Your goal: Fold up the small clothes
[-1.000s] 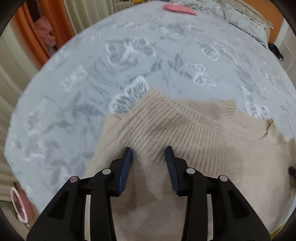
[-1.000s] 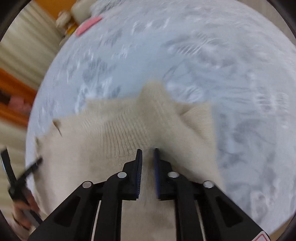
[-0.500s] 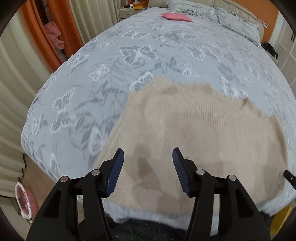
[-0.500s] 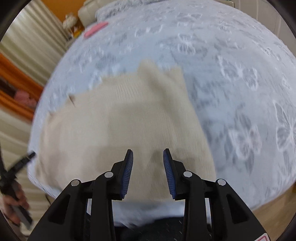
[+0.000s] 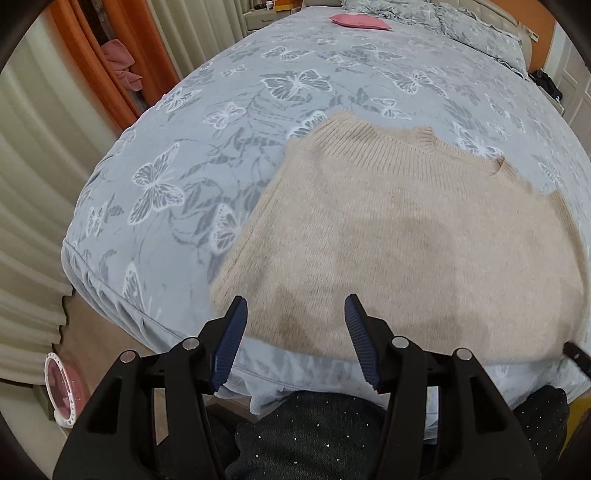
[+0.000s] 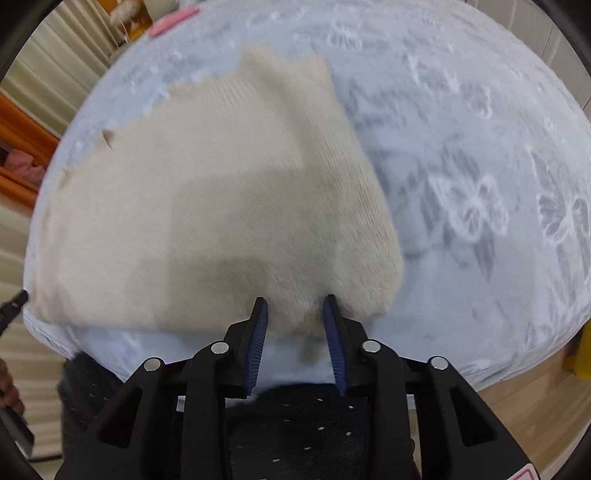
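On the near part of a bed spread [image 5: 229, 122] printed with pale butterflies lies a beige knitted sweater [image 5: 406, 236], flat and folded into a rough block. Its fabric is ribbed toward the far edge, where a short ribbed collar or cuff stands out, and fuzzier and smoother across the broad near part. A small notch shows on its far right edge in the left wrist view. The near hem runs just short of the bed's front edge, and soft shadows fall across it.

The left gripper [image 5: 295, 325] hangs above the near left part of the sweater with its blue ribbed pads well apart and nothing between them; the sweater lies beneath and beyond the fingertips, untouched as far as the view shows.

The right gripper [image 6: 295, 321] sits over the near right corner of the sweater [image 6: 207, 206]. Its jaws are at a narrower gap and are closing. The hem of the sweater appears in the gap between the pads, but the picture is blurred there, so it may be only lying below them; the pads do not seem to press on it.

At the far end of the bed lies a pink item [image 5: 360, 20]. Below both grippers shows dark clothing with small pale specks [image 5: 310, 435], worn by the person. Orange curtains [image 5: 99, 55] hang to the left.
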`<act>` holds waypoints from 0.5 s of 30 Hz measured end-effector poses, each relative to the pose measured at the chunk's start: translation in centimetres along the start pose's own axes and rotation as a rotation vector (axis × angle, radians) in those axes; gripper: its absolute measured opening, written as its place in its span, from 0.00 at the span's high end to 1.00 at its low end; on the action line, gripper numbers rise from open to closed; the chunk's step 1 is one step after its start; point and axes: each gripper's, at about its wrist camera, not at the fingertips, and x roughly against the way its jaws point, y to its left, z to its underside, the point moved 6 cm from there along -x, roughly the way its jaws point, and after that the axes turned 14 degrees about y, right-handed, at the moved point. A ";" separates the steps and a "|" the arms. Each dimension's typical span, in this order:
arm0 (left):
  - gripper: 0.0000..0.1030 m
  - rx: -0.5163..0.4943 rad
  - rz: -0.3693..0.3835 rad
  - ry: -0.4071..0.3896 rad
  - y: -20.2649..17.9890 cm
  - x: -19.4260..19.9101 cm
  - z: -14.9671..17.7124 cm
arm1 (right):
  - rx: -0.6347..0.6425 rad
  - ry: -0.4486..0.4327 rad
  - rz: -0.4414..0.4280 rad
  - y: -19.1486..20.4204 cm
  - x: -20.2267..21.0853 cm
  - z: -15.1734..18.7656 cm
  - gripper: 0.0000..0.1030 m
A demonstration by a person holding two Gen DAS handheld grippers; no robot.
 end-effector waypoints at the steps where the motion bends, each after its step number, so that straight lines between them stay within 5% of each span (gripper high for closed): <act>1: 0.48 0.001 0.001 -0.001 0.1 0.1 0.1 | -0.012 -0.010 -0.013 -0.1 0.3 0.2 0.73; 7: 0.37 0.049 0.009 0.017 1.6 -0.5 0.6 | -0.038 -0.091 -0.037 -0.4 3.4 1.1 0.63; 10: 0.31 0.176 0.164 0.055 3.3 -1.6 0.5 | -0.096 -0.121 -0.037 -2.0 4.3 0.6 0.41; 13: 0.25 0.376 0.357 0.094 5.8 -3.7 0.4 | -0.188 -0.100 -0.117 -4.0 3.9 0.3 0.36; 15: 0.24 0.452 0.408 0.114 6.6 -5.1 0.4 | -0.258 -0.057 -0.223 -5.0 2.6 -0.1 0.33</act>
